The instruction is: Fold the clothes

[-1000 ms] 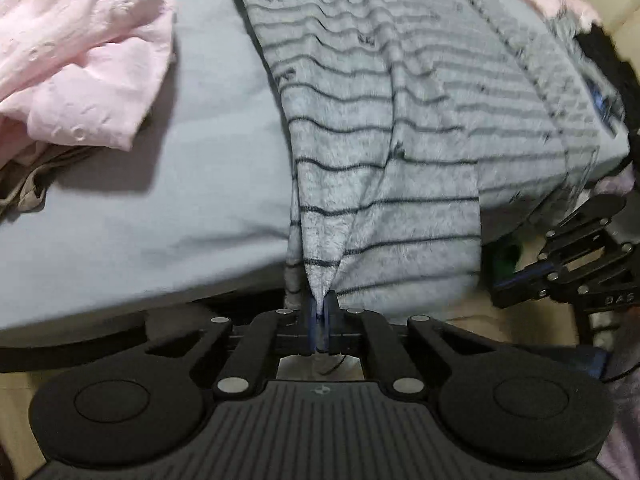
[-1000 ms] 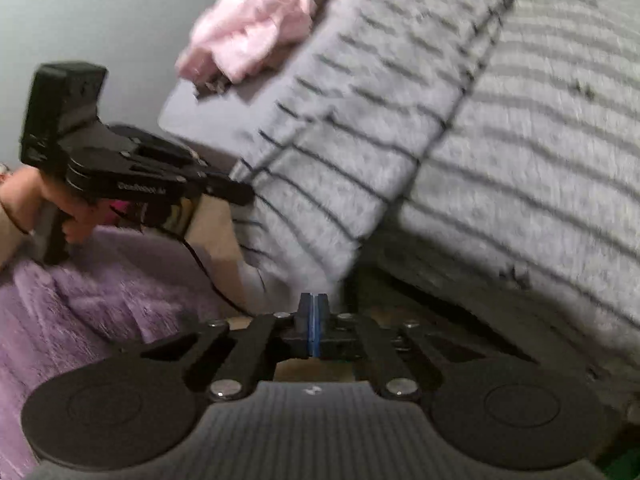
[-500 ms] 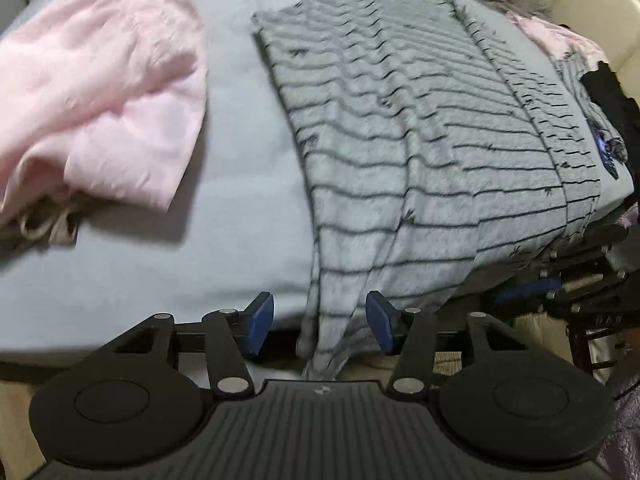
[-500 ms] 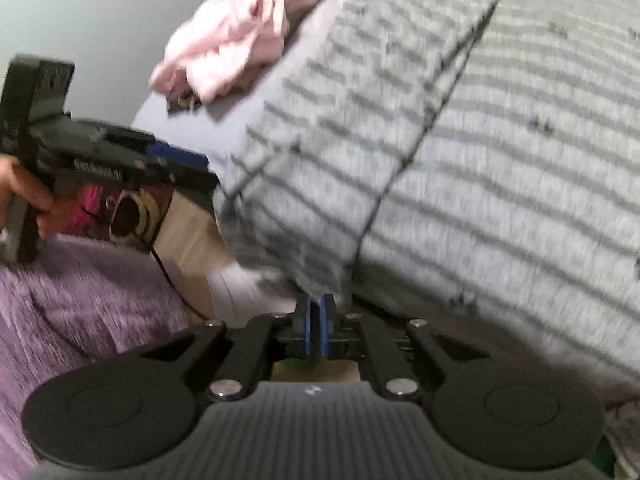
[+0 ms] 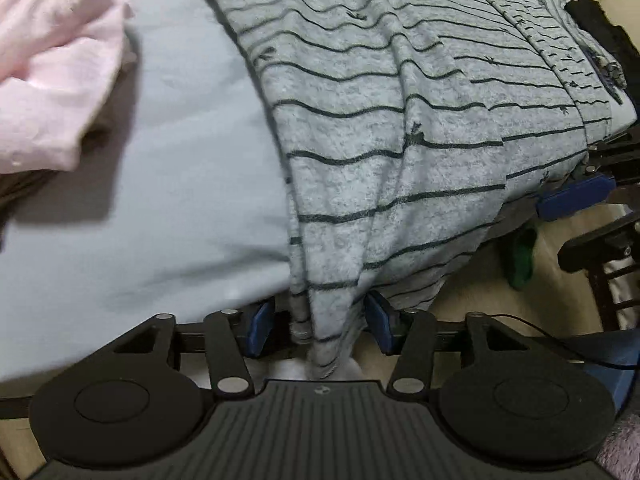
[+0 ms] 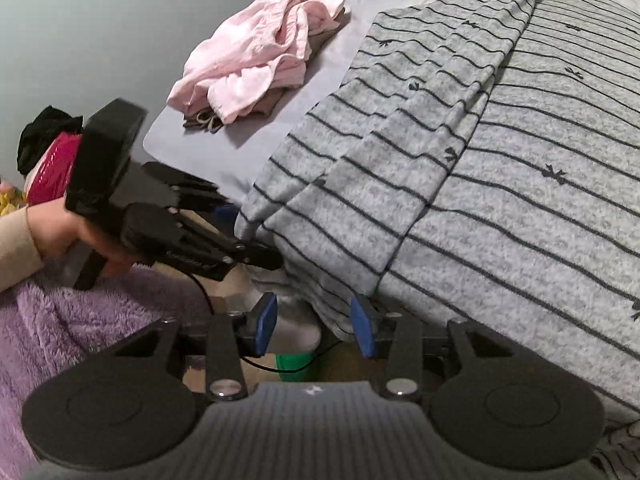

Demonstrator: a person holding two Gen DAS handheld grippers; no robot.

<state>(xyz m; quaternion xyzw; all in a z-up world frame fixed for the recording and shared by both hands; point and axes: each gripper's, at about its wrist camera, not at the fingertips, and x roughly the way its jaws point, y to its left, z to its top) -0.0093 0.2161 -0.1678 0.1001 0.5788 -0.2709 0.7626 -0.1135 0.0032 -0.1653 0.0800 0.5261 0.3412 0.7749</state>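
A grey garment with thin dark stripes (image 5: 400, 128) lies spread on the bed, its near end draped over the bed's front edge; it also shows in the right wrist view (image 6: 500, 152). My left gripper (image 5: 318, 326) is open, and the garment's hanging corner drops between its blue pads without being pinched. My right gripper (image 6: 314, 326) is open at the bed's edge, with the garment's lower hem hanging just past its right pad. The left gripper, held in a hand, also shows in the right wrist view (image 6: 240, 252) at the garment's left corner.
A crumpled pink garment (image 6: 256, 52) lies on the pale blue sheet (image 5: 168, 160) to the left of the striped one. A dark garment (image 5: 600, 16) lies at the far right of the bed. A purple fleece (image 6: 92, 320) is near me. A green object (image 5: 522, 256) lies on the floor.
Both grippers were shut one second ago, the left one on the garment's corner. The left opened half a second ago and let go; the right has opened since. The garment's end now hangs loose.
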